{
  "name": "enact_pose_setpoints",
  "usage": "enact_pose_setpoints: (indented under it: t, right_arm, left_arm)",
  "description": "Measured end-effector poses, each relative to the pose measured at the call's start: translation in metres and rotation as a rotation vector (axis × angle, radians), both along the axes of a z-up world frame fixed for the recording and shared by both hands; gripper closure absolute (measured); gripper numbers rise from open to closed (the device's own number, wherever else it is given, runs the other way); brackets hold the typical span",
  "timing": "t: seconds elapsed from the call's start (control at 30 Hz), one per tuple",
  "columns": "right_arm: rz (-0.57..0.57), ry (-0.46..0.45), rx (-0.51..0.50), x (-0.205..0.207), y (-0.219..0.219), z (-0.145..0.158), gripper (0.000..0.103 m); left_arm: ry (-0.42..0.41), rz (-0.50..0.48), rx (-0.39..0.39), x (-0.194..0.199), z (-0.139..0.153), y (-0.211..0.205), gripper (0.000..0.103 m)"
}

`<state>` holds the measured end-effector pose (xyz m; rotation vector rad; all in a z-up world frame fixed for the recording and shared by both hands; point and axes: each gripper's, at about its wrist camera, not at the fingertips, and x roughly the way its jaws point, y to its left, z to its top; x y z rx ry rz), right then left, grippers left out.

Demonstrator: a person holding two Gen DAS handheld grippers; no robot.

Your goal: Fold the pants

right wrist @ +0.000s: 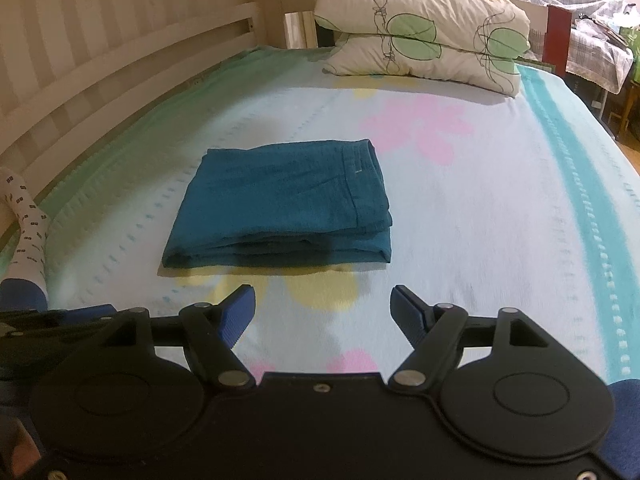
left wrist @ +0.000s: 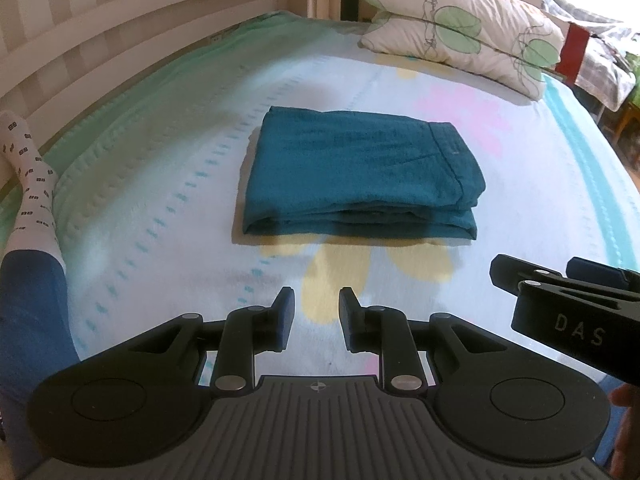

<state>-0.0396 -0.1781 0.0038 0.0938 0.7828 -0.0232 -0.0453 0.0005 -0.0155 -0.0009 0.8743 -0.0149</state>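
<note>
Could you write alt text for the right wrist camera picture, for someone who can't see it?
Teal pants lie folded into a neat rectangle on a bed with a pastel flowered cover. Nearest the camera, the right gripper hangs open and empty, short of the pants. Two leaf-print pillows are stacked at the far end.

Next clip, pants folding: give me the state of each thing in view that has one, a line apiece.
Pants: folded into a flat stack, lying on the bed, held by neither gripper.
Left gripper: open, nothing between the fingers, short of the pants.
Right gripper: open wide, empty, short of the pants.
Pillow: doubled over at the far end of the bed.
</note>
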Motion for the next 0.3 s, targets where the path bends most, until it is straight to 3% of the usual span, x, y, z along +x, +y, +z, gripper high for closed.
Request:
enact_pose_setpoints:
  t: [0.3]
  right_arm:
    - [-0.003, 0.011, 0.002, 0.0016, 0.0008, -0.0009, 0.026]
  left_arm:
    - [-0.040, -0.014, 0.041, -0.0048, 0.0008, -0.0101, 0.079]
